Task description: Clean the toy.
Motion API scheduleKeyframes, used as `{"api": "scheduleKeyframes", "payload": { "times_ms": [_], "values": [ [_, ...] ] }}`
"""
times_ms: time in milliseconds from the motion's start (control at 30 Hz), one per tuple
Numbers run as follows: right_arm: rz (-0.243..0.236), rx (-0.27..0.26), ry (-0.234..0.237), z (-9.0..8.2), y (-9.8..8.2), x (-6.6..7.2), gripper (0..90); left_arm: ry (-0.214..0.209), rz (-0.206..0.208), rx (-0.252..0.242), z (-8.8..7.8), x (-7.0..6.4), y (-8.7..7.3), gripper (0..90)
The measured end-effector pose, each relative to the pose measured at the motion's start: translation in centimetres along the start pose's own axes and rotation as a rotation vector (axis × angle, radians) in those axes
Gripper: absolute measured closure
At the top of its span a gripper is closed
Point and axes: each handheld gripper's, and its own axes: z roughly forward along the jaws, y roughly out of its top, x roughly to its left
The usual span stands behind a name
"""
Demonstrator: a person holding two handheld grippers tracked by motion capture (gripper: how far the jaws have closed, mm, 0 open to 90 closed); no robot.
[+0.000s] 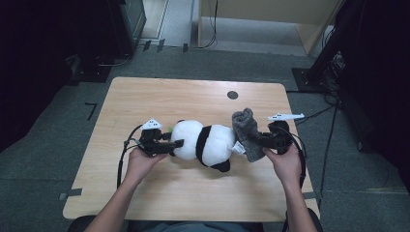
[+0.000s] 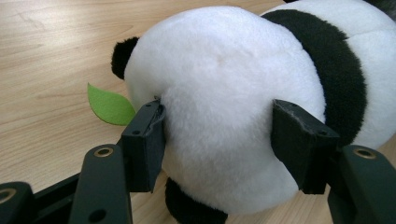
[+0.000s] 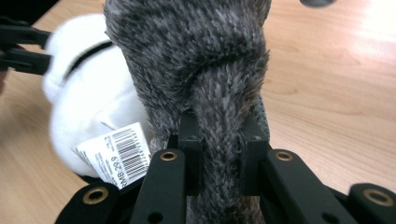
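A black-and-white panda plush (image 1: pixel 203 142) lies on its side in the middle of the wooden table (image 1: pixel 145 96). My left gripper (image 1: pixel 180 142) is shut on its white head (image 2: pixel 224 107), one pad pressing into each side. A green felt leaf (image 2: pixel 109 105) pokes out by the head. At the panda's other end, my right gripper (image 1: pixel 256 140) is shut on a fuzzy grey sock (image 1: pixel 246 128), held above the tabletop. In the right gripper view the sock (image 3: pixel 196 56) bunches up between the pads of that gripper (image 3: pixel 217 144). A white barcode tag (image 3: pixel 122 156) hangs from the plush.
A small black round mark (image 1: pixel 232 94) sits on the far part of the table. Beyond the table are grey carpet, a light wooden unit (image 1: pixel 261 19) and dark stands with cables (image 1: pixel 329 58) at the right.
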Motion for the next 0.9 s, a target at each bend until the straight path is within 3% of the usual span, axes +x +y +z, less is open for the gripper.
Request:
{"api": "scheduleKeyframes", "payload": {
  "times_ms": [233,500,667,900],
  "values": [
    [-0.050,-0.024,0.031,-0.8,0.8,2.0,77.1,0.002,-0.002,0.001,0.0,-0.1,0.0,37.8],
    [-0.096,0.005,0.050,0.7,0.9,3.6,76.7,0.002,-0.003,-0.001,0.0,-0.1,0.0,37.8],
    [-0.113,0.047,0.053,2.2,0.5,4.2,76.9,0.001,0.001,0.000,0.0,0.0,0.0,37.8],
    [-0.112,0.053,0.044,2.8,-0.1,3.6,76.4,0.000,0.003,-0.006,0.1,-0.1,0.0,37.8]
  ]
}}
